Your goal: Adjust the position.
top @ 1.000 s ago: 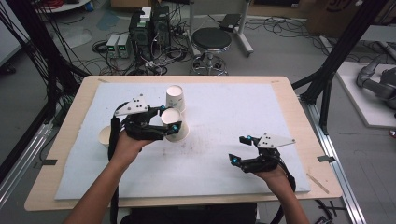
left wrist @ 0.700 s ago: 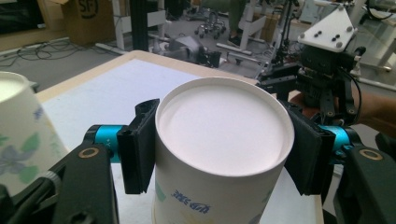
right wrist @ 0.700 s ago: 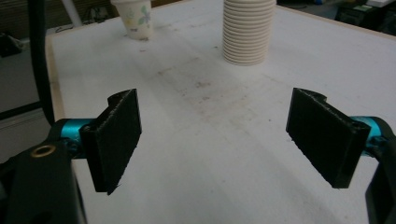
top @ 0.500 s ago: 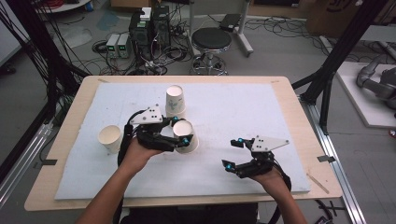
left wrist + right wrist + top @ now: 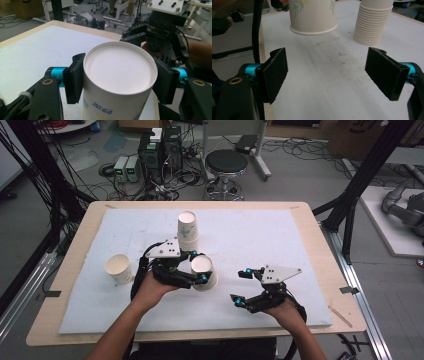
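My left gripper (image 5: pixel 200 268) is shut on an upside-down paper cup (image 5: pixel 205 270) with a leaf print. Its pads (image 5: pixel 75 77) press on the cup (image 5: pixel 120 72) from both sides. In the right gripper view that cup (image 5: pixel 313 15) hangs rim-down a little above the white mat. My right gripper (image 5: pixel 241 286) is to the right of it, low over the mat, and open. Nothing is between its pads (image 5: pixel 274 72). A tall stack of inverted cups (image 5: pixel 187 229) stands behind the held cup, also seen as the stack (image 5: pixel 372 22).
A single upright paper cup (image 5: pixel 118 268) stands on the left of the white mat (image 5: pixel 280 240), which covers the wooden table (image 5: pixel 320 250). Black frame posts, a stool (image 5: pixel 226 165) and cables lie beyond the far edge.
My left gripper has carried the cup away from the stack, to the right and nearer the person. My right gripper has shifted left toward it, still open.
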Motion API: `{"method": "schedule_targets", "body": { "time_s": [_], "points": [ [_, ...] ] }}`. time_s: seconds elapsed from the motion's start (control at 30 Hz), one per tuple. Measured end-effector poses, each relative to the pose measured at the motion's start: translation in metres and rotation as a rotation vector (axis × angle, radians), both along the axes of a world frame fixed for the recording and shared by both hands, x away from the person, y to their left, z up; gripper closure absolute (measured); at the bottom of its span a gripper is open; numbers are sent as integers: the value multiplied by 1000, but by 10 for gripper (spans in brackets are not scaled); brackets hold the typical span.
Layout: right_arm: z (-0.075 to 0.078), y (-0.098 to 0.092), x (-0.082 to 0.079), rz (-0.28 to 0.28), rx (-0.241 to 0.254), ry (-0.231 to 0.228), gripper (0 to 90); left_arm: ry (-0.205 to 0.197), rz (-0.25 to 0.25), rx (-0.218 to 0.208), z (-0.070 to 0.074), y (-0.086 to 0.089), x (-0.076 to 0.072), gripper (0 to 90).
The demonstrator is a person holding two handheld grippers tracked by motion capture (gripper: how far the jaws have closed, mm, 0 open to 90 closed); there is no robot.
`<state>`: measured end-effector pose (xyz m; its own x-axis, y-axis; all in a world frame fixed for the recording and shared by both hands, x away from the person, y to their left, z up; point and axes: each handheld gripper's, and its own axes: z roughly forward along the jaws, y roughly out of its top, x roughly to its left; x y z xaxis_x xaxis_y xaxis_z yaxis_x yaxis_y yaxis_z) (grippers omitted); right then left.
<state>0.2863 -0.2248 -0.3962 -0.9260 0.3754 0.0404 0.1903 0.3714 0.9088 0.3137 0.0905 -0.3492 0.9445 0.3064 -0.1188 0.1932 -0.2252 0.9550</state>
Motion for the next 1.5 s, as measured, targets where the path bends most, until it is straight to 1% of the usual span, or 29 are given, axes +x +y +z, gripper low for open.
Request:
{"method": "schedule_targets", "body": {
  "time_s": [0.27, 0.33, 0.47, 0.63, 0.83, 0.97, 1.13, 1.2, 1.37, 1.47, 1.5],
  "points": [
    [8, 17, 5, 49, -5, -6, 189, -3, -44, 6, 0, -4, -2, 351],
    [10, 21, 6, 65, -10, -5, 189, -3, -50, 2, -1, -5, -2, 351],
    [11, 29, 8, 91, -27, -3, 190, -6, -64, 11, -1, -8, -2, 352],
    [12, 35, 10, 109, -31, 11, 190, -2, -83, 5, -2, -11, -3, 352],
    [10, 41, 12, 132, -36, 14, 190, 6, -108, 2, -5, -17, -3, 353],
    [9, 44, 12, 144, -28, 23, 190, 8, -120, 2, -6, -21, -3, 352],
    [8, 49, 13, 159, -23, 31, 195, 17, -133, -10, -9, -25, -4, 353],
    [7, 50, 14, 165, -19, 37, 242, 23, -140, -19, -9, -26, -4, 354],
    [6, 49, 15, 167, -10, 49, 284, 17, -149, -23, -10, -25, -4, 355],
    [6, 49, 15, 174, -16, 47, 325, 7, -153, -18, -10, -25, -5, 357],
    [6, 49, 15, 175, -20, 39, 333, 7, -153, -18, -10, -25, -5, 356]
  ]
}}
